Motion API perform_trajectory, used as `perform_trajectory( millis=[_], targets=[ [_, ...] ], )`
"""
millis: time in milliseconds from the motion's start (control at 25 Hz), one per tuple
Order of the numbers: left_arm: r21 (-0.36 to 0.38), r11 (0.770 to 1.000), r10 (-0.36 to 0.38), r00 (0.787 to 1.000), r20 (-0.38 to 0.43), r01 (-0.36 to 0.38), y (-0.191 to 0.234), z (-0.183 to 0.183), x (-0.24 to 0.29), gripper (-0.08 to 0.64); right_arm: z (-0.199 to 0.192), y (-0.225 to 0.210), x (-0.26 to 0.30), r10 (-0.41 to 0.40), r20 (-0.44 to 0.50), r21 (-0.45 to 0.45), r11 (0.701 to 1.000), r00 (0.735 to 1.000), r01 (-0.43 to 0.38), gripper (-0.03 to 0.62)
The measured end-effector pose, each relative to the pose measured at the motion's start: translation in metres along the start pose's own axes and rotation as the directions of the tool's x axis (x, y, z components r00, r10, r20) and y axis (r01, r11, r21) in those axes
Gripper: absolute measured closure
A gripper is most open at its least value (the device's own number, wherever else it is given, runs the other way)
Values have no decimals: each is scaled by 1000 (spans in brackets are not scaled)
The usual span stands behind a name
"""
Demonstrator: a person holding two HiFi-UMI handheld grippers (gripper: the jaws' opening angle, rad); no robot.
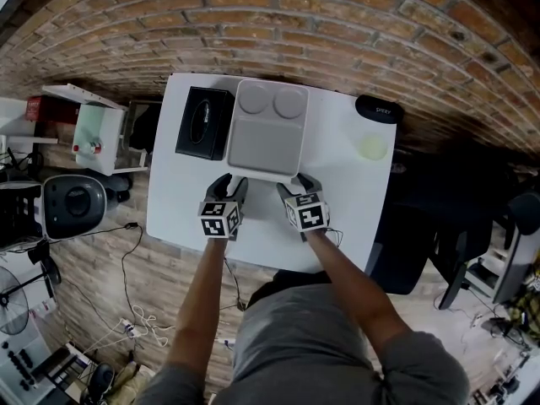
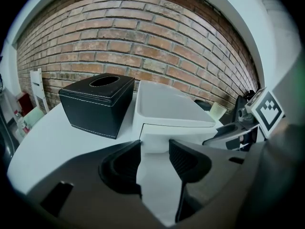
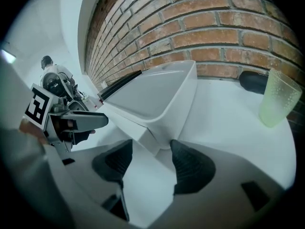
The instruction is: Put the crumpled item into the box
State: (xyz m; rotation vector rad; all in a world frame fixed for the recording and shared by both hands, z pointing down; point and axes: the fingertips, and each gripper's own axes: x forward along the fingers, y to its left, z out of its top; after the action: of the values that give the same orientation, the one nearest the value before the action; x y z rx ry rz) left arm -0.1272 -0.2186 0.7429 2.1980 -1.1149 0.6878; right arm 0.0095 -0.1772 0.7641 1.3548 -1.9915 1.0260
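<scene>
The only lettering we find is a pale word on the black oval object (image 1: 379,109) at the table's far right corner, and it is too small to read. The marker cubes (image 1: 221,218) on both grippers bear black-and-white square patterns, not words.

The white rectangular table (image 1: 354,201) stands against a red brick wall (image 1: 295,15) on a plank floor (image 1: 93,268). A white cart (image 1: 97,129) is to its left and a black office chair (image 1: 456,243) to its right.

The black stitched leather box (image 1: 204,123), with an oval opening in its lid, sits at the table's far left, just beside the pale grey moulded tray (image 1: 263,146). A pale green tumbler (image 1: 373,147) stands to the right of the tray. The crumpled item shows in no view, so we cannot say where it is.

The left gripper (image 2: 155,149) and the right gripper (image 3: 151,151) each have their jaws apart over bare table, with the tray's near edge just ahead.

Only the head view shows the tray's two round recesses. Only the right gripper view shows the tumbler's pebbled texture.
</scene>
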Motion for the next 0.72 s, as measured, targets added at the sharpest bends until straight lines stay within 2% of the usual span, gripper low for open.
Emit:
perform_trajectory(
  millis=[280,720],
  targets=[
    [-8,1000,5,1000,-5,-5,1,2,2,373,0,-2,1,3,-9,41,999,1000,-3,322],
    [-37,999,2,1000,-7,-2,2,6,5,373,2,-7,5,8,-18,58,998,1000,-7,313]
  ],
)
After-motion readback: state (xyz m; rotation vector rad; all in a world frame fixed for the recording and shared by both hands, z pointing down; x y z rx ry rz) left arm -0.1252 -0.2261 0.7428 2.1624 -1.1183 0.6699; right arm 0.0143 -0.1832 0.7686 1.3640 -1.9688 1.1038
